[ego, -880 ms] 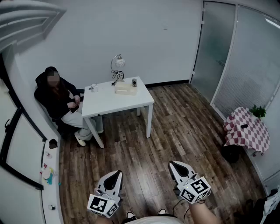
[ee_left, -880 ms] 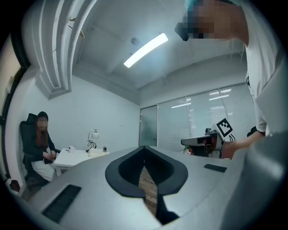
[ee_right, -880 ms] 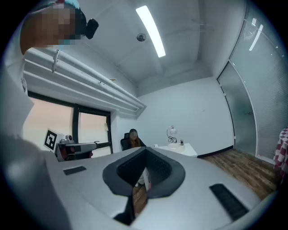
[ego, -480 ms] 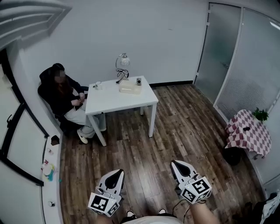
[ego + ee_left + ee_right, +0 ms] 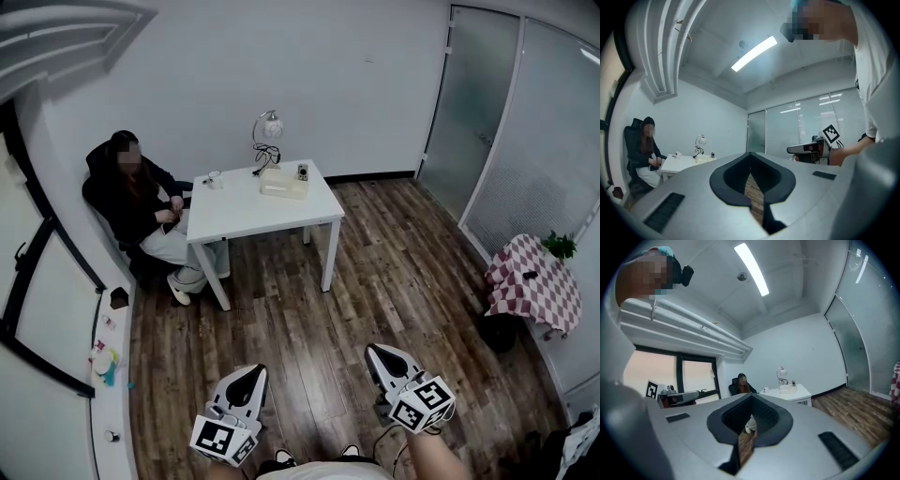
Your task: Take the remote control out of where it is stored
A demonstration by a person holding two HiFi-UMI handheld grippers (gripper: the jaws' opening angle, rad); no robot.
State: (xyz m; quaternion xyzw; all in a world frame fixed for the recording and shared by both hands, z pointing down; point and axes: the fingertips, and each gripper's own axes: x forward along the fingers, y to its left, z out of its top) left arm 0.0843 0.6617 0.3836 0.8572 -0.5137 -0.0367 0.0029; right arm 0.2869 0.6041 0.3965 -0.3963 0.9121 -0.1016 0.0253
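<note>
I cannot make out a remote control in any view. A white table point(image 5: 267, 211) stands across the room, with a beige box point(image 5: 284, 187), a small dark device point(image 5: 302, 172), a cup point(image 5: 215, 178) and a desk lamp point(image 5: 269, 127) on it. My left gripper point(image 5: 251, 372) and right gripper point(image 5: 376, 352) are held low over the wooden floor, far from the table. Both point level toward it. Each has its jaws together with nothing between them. In the left gripper view the table point(image 5: 682, 161) is small and far off. In the right gripper view it point(image 5: 787, 392) is just as distant.
A person point(image 5: 141, 202) sits in a dark chair at the table's left side. A small table with a checked cloth point(image 5: 530, 281), a plant point(image 5: 559, 246) and a dark item on it stands at the right, by frosted glass panels point(image 5: 525, 122). A window ledge point(image 5: 108, 375) with small items runs along the left.
The picture has shifted a little, so the table and the seated person now sit slightly further right. Both grippers keep the same pose at the bottom.
</note>
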